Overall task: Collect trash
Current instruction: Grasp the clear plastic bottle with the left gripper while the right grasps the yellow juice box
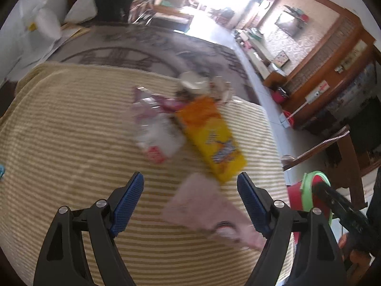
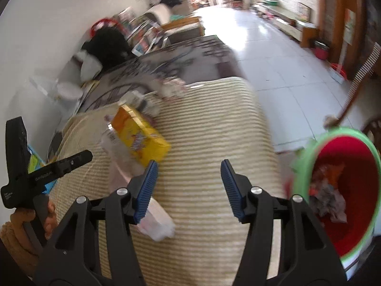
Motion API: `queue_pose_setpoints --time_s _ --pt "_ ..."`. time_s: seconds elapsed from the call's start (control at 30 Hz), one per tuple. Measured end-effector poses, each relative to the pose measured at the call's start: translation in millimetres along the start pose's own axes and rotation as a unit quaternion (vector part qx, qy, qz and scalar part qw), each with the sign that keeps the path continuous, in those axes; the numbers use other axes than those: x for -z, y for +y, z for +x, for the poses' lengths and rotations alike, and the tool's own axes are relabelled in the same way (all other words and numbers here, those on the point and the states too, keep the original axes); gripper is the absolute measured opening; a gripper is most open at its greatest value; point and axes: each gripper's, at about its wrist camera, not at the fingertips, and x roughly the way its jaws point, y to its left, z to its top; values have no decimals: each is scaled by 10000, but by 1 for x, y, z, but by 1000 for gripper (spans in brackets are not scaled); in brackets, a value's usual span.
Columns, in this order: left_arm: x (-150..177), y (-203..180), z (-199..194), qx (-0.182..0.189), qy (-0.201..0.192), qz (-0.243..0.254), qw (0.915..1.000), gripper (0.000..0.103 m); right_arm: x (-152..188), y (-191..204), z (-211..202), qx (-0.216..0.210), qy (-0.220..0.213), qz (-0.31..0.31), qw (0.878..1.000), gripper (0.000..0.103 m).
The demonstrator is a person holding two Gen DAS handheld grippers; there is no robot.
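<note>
both grippers tilt down over striped blanket (image 2: pixel 214 131) | left gripper (image 1: pixel 190 202) agape, empty | right gripper (image 2: pixel 189 188) agape, empty | yellow box (image 1: pixel 209 138) at 12 | red bin (image 2: pixel 345 190) at 3

No text can be read — the print on the yellow box (image 1: pixel 209 138) is blurred.
</note>
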Motion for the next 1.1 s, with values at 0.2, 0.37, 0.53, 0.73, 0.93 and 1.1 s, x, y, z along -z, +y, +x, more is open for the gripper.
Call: queue_pose_setpoints --time_s 0.2,0.37,0.53,0.73,0.93,1.1 --pt "-5 38 -8 -66 38 25 10000 77 -24 62 73 110 400 -857 9955 59" --pt "-12 67 -7 -2 159 -108 9998 77 -27 84 117 431 726 -1275 9882 65" --pt "-19 74 10 137 340 -130 9992 77 -27 88 142 732 903 -1355 9839 64" --pt "-29 59 45 441 702 -82 9965 77 -37 80 123 574 731 -1113 9894 16" --pt "-34 45 94 513 1190 -340 9910 77 -43 62 109 566 715 -837 9923 3" --pt "-35 55 123 573 1461 -879 9837 70 -44 53 104 552 656 -641 9943 38"
